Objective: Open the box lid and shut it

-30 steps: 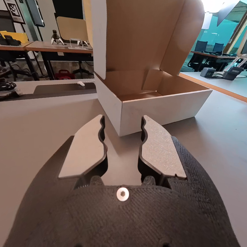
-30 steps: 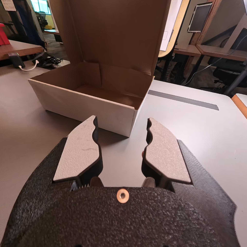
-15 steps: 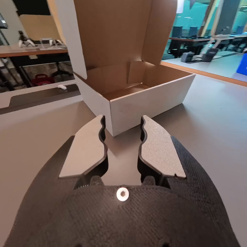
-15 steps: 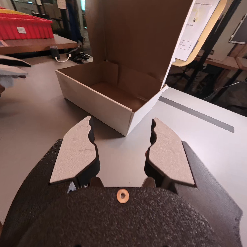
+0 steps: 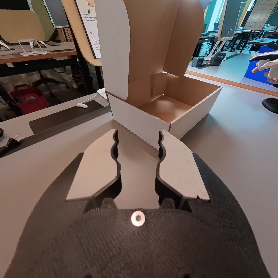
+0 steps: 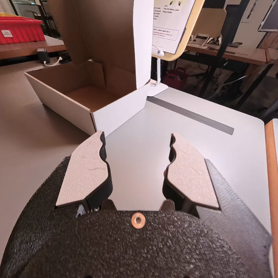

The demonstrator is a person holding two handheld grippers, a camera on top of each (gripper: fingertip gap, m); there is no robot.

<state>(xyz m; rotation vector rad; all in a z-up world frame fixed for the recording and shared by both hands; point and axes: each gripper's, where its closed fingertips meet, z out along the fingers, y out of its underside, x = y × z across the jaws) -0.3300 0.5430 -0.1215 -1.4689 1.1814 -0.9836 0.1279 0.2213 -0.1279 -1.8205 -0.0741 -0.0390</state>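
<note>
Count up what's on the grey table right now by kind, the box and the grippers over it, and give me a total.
Cardboard box, lid standing open: 1
Grippers, left gripper and right gripper, both open and empty: 2
Total: 3

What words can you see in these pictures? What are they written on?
Cardboard box: no writing shows on it.
Instruction sheet on the tan board behind the box: printed words, which I do not repeat.
White label on the red bin: too blurred to read.
Dark cases in the background: lettering too small to read.
</note>
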